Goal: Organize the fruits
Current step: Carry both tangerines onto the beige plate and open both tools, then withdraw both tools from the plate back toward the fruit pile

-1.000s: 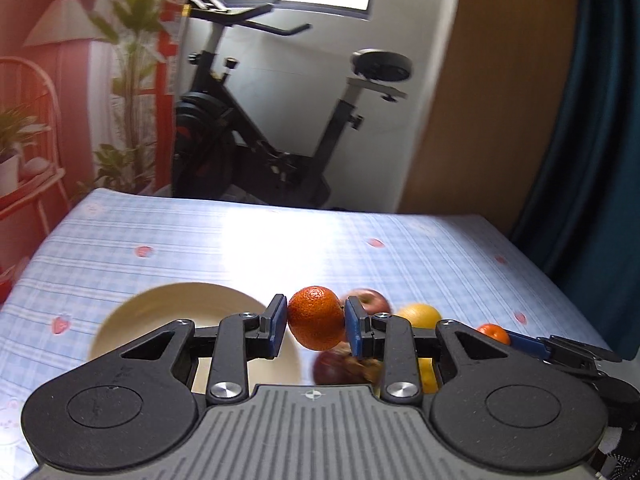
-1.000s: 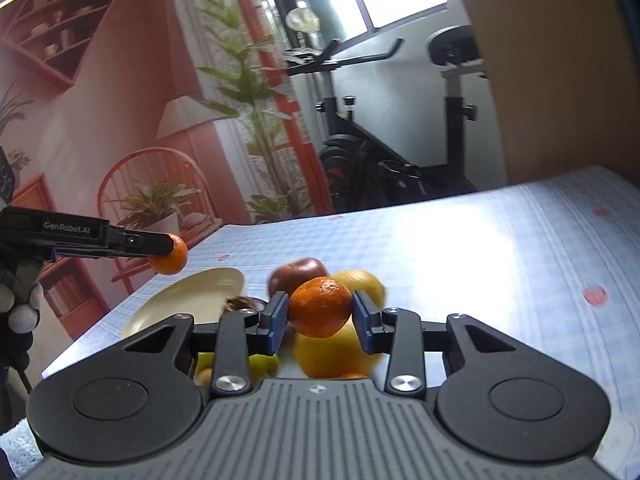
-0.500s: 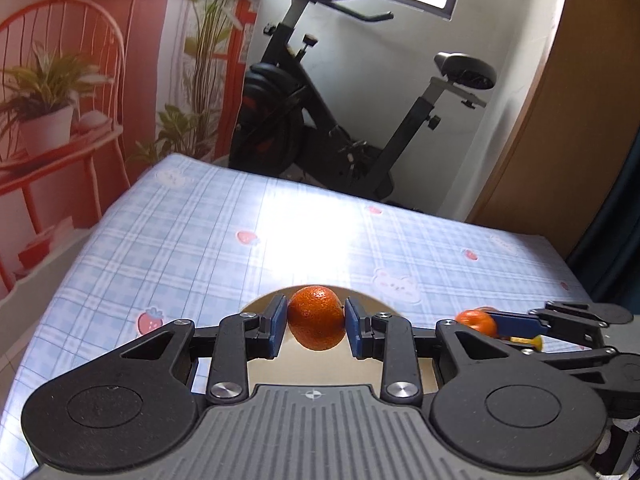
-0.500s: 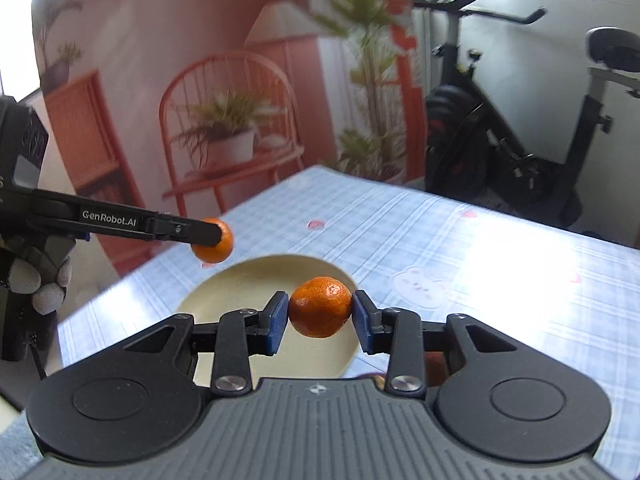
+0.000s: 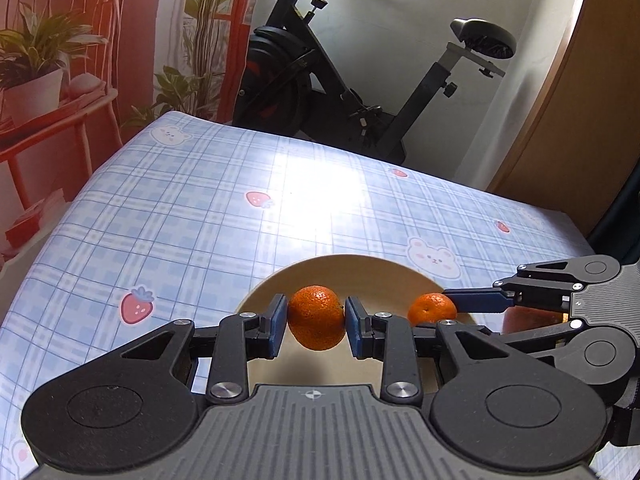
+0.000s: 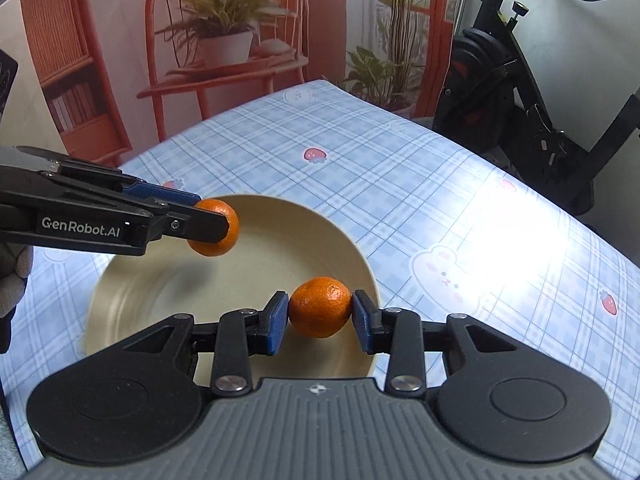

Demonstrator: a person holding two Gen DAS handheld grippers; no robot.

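Both tools had swung away from the fruit pile and come over the plate (image 6: pixel 360 264) since a second ago. Back then the apple, the lemon and the other fruits were right under me. Now I saw only the plate and the blue checked cloth on the desk (image 5: pixel 200 200).

I held one orange in each tool. The left tool (image 5: pixel 316 318) was almost closed, and its blue pads pinched the left orange (image 5: pixel 317 316) on both sides. The right tool (image 6: pixel 320 314) was almost closed too, and it squeezed the right orange (image 6: pixel 320 306) the same way. I gripped them at the middle, the widest part, so they would not slip out. Neither orange touched the plate yet. Each one hung a little above it, with a soft shadow under it.

From the right camera I saw my left tool come in from the side, with its orange over the far left part of the plate. My right orange was over the near right part. I kept them apart like that so they would not bump and each would get its own spot.

The plate had nothing in it. I think the next step was to go lower and then let go gently, because oranges are round and roll off easily.
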